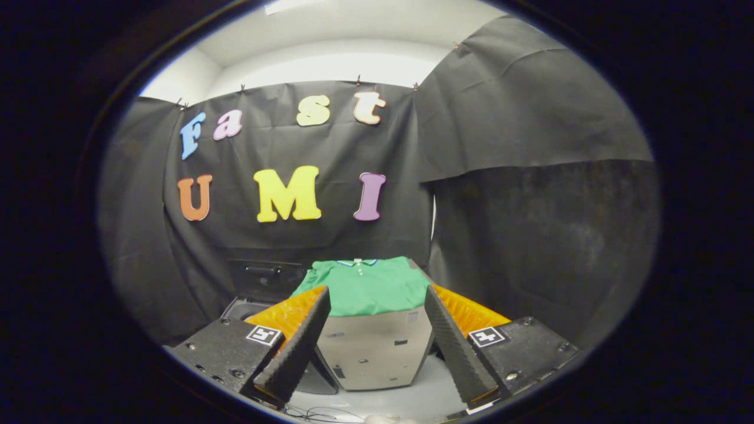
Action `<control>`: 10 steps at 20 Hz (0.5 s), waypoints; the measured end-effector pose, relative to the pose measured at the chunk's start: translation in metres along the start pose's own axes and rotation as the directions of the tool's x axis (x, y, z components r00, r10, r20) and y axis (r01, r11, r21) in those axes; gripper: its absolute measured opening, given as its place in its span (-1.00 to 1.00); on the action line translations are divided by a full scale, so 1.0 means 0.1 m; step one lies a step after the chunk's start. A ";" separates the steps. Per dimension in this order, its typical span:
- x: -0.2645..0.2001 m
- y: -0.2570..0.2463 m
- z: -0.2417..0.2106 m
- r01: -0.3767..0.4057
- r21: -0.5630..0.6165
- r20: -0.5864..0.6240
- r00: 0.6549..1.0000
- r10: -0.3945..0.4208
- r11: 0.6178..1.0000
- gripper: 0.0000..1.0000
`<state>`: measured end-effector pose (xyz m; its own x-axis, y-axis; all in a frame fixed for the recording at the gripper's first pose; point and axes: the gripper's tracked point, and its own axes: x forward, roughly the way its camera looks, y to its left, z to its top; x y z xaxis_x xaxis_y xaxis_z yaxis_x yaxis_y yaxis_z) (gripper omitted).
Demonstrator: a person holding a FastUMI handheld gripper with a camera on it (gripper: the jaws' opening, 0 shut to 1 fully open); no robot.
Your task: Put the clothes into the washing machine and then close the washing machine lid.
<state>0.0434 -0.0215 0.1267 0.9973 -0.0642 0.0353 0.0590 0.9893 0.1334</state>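
A folded green polo shirt [366,287] lies on top of a grey box-shaped stand [377,353], straight ahead beyond my fingers. To the left of the stand sits a dark washing machine [259,288] with its lid standing up against the booth wall; its opening is partly hidden behind my left finger. My gripper [377,344] is open, fingers spread wide on either side of the stand's front, well short of the shirt, with nothing between them.
Black cloth walls close the booth behind and to the right of the stand. A pale floor [412,400] runs under the stand, with thin dark cables [318,414] lying on it near my fingers.
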 end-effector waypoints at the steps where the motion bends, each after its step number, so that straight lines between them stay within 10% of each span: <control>1: 0.08 0.03 0.10 -0.013 0.014 0.001 1.000 0.013 1.000 1.00; 10: 1.39 0.21 0.81 -0.040 -0.038 -0.020 0.999 0.039 0.998 1.00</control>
<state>0.1798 -0.0206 0.2150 0.9995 -0.0229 0.0207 0.0209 0.9954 0.0938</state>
